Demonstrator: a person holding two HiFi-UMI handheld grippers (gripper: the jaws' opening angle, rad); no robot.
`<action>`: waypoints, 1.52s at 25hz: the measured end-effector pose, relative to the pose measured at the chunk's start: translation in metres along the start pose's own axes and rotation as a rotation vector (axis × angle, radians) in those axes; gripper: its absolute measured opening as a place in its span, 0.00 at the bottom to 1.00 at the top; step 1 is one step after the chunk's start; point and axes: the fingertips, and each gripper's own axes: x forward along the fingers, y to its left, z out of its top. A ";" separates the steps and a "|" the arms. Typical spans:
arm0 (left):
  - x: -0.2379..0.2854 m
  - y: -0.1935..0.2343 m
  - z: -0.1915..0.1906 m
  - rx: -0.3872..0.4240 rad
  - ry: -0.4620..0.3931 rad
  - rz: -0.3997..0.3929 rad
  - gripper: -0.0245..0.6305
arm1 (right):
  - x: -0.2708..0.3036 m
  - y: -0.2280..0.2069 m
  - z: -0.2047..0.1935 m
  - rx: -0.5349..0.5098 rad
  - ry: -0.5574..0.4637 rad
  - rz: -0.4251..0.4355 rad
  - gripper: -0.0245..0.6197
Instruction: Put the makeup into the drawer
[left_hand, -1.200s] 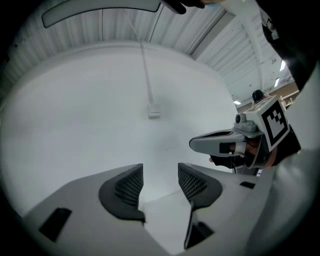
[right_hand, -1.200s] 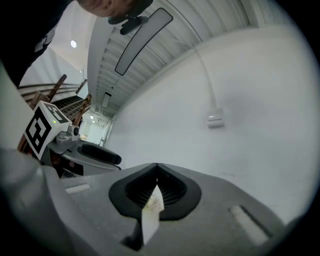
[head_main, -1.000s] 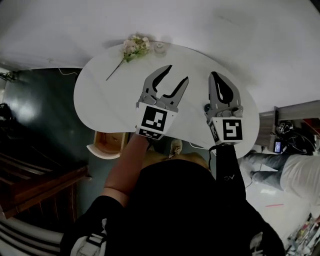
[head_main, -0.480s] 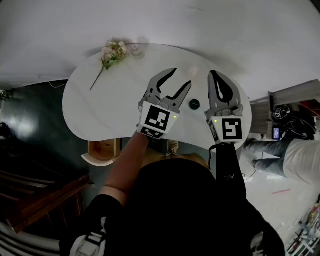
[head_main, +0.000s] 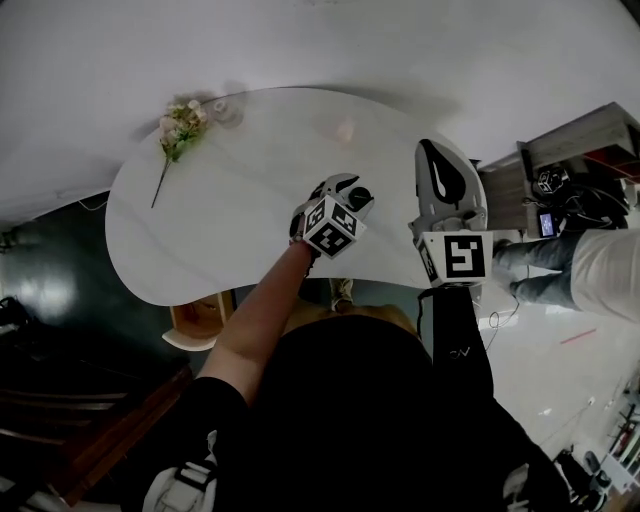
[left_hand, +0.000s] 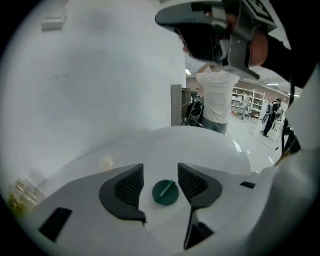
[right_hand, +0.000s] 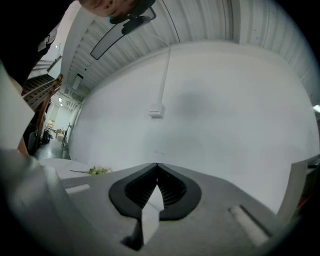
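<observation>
Left gripper view: left gripper (left_hand: 160, 171) spread, fingers (left_hand: 129, 186) straddling green makeup (left_hand: 165, 192) on table (left_hand: 200, 145), no contact; right gripper (right_hand: 157, 169) pressed together.

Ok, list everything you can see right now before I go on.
table: one, white, centre.
compact: one, dark green, table's near right.
flower sprig: one, pale, table's far left.
small white item: one, beside the flower sprig.
small peach item: one, table's far edge.
drawer: one, wood-lined, open under table's near left.
bystander: one, white top, far right.
left gripper: one, grey, open, jaws flanking the compact, not touching.
right gripper: one, grey, shut, empty, raised.
</observation>
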 end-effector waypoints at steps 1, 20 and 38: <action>0.011 -0.005 -0.010 0.002 0.035 -0.019 0.37 | -0.004 -0.005 -0.002 0.004 0.000 -0.017 0.04; 0.005 0.000 -0.022 -0.010 0.105 0.027 0.05 | -0.021 -0.014 -0.002 0.007 -0.022 -0.040 0.04; -0.208 0.096 0.095 -0.102 -0.389 0.445 0.05 | 0.032 0.069 0.051 0.000 -0.123 0.128 0.04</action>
